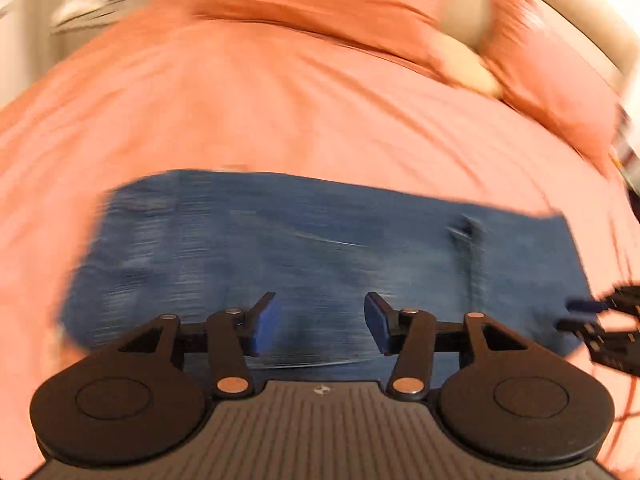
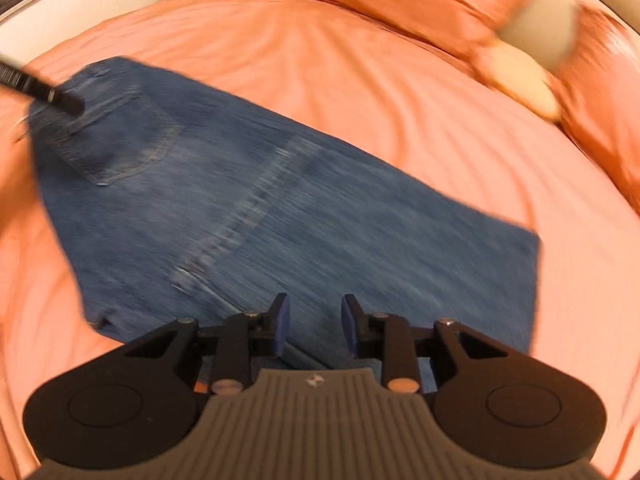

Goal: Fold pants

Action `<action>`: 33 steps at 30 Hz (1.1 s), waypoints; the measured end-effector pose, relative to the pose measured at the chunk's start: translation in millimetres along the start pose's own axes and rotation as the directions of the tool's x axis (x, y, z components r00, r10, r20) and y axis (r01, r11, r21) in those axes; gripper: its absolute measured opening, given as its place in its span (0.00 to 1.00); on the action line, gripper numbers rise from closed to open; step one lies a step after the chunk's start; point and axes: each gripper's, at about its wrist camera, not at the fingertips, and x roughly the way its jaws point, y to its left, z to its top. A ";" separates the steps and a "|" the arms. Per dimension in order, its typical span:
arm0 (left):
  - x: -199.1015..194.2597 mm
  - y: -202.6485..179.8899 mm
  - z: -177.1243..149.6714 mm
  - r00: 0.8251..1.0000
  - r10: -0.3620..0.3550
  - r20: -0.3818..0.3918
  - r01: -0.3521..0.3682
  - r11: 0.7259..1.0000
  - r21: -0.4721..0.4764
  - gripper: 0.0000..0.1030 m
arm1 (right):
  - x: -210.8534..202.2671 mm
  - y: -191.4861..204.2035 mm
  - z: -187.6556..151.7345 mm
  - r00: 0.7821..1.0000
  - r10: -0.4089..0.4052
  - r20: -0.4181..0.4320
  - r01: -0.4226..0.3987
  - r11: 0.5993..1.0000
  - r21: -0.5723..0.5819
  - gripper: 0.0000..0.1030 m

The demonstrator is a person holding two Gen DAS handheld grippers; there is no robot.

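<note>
Jeans (image 2: 256,216) are lying folded flat on the orange bedspread (image 2: 400,92). Left gripper (image 1: 320,322) is hovering over them with fingers spread, grasping nothing. Right gripper (image 2: 314,326) is hanging likewise, fingers parted and empty.

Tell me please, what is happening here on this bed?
A person is folding blue jeans on a bed with an orange sheet, holding a two-finger gripper in each hand. The jeans lie flat, already folded into a compact shape, back pocket up. The left gripper and the right gripper both hang open above the denim, holding nothing. Orange pillows lie beyond.
</note>
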 end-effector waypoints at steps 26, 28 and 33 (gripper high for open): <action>58.5 184.3 -69.0 0.961 -0.136 0.240 0.266 0.687 -0.677 0.55 | 104.7 63.7 76.7 0.932 0.082 -0.353 -0.213 0.912 -0.350 0.17; 58.1 184.0 -70.2 0.960 -0.129 0.247 0.265 0.697 -0.666 0.44 | 107.9 60.9 78.8 0.928 0.093 -0.361 -0.225 0.911 -0.345 0.17; 34.8 167.2 -58.4 0.962 -0.080 0.260 0.226 0.770 -0.597 0.29 | 105.9 62.4 81.9 0.924 0.120 -0.364 -0.246 0.914 -0.322 0.17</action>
